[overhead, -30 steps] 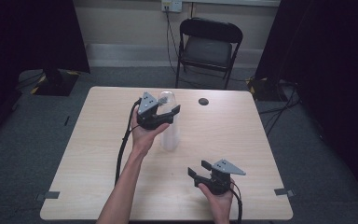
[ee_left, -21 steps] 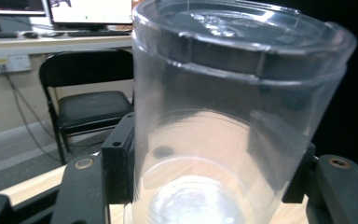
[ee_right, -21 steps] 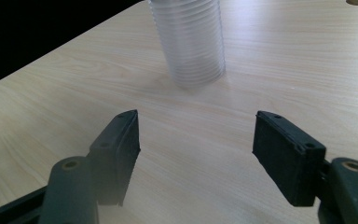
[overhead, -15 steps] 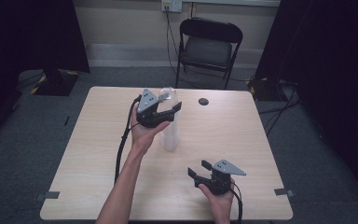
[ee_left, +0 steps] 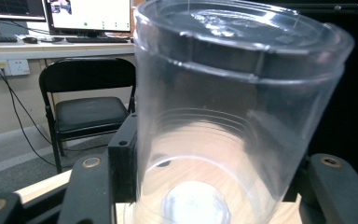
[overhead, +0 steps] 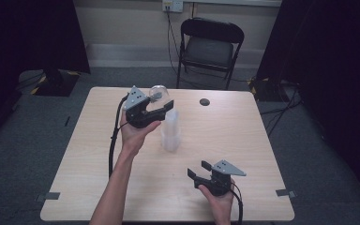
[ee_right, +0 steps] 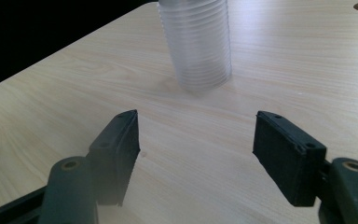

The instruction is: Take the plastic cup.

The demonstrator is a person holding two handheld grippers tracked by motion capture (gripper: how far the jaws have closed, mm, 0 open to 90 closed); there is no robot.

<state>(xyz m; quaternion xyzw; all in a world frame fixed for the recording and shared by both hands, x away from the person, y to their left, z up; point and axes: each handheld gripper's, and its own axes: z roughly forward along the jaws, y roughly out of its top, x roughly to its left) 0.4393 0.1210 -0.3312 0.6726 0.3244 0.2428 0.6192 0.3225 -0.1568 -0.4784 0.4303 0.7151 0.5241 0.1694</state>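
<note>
The cup (overhead: pixel 158 95), a clear plastic one, is pinched in the left tongs (overhead: pixel 157 108) and held in the air above the tabletop (overhead: pixel 243 136), over its far half, just beside the top of the stack (overhead: pixel 170 131) of like cups. In the left gripper view the cup (ee_left: pixel 223 116) stands mouth-down between the two black jaws, which press on its wall from either side; its closed base is uppermost and tilted a little. The stack stands upside down near the middle of the tabletop, somewhat toward the far edge, and looks to be free of the lifted cup, though the high view is too coarse to tell whether the rims touch.

The right tongs (overhead: pixel 200 172) rest low near the near edge, toward the right corner, spread wide and holding nothing. In the right gripper view they (ee_right: pixel 196 140) point at the stack (ee_right: pixel 196 44), which stands well apart from them. A small dark disc (overhead: pixel 205 101) lies near the far edge.

The step in hand appears to be separating one cup from the stack. The next move would call for carrying the cup clear of the stack, turning it mouth-up if it is to stand so, and setting it on a bare part of the tabletop with a light grip, since thin plastic buckles easily.
</note>
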